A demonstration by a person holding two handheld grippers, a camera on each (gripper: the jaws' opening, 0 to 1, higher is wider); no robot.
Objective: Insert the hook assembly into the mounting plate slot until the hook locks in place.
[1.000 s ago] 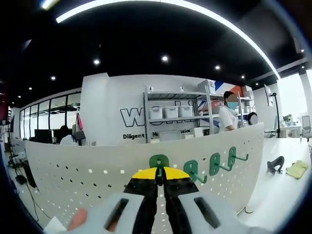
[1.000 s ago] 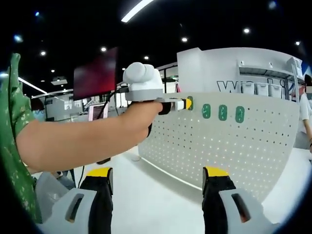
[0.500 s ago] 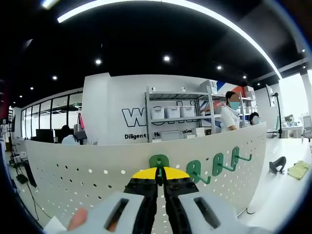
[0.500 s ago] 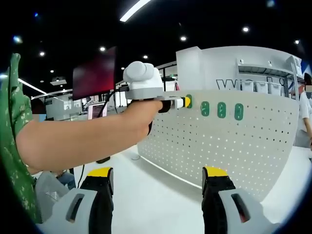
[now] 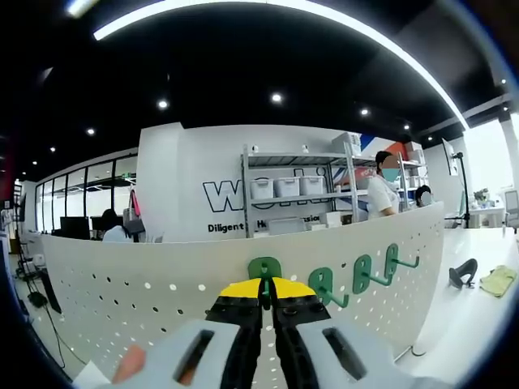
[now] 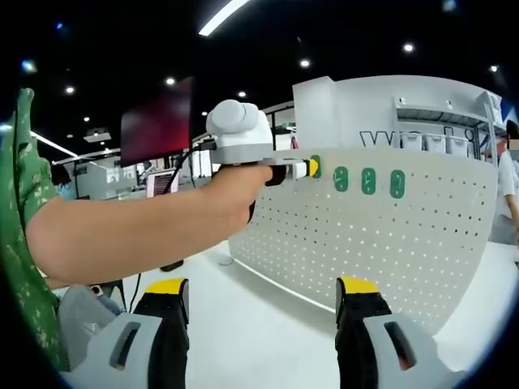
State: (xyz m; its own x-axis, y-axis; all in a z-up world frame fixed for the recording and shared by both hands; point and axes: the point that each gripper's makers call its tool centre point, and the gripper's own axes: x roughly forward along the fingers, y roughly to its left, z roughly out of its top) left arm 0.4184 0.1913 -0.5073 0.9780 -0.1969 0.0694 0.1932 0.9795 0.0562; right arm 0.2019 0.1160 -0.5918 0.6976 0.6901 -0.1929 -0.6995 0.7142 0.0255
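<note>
The left gripper (image 5: 266,298) is pinching a green hook (image 5: 264,271) against the white pegboard (image 5: 130,292) below "Diligent" wall lettering (image 5: 226,228), while the right gripper (image 6: 259,300) is gaping wide.

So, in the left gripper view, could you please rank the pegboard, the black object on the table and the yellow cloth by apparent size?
1. Pegboard, by far the largest.
2. and 3. Black object and yellow cloth look alike in size; I would not rank them.

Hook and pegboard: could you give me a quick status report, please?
Left hand-held gripper shut on hook at pegboard. Right hand-held gripper open, idle. Three hooks alongside, nothing blocking.
</note>
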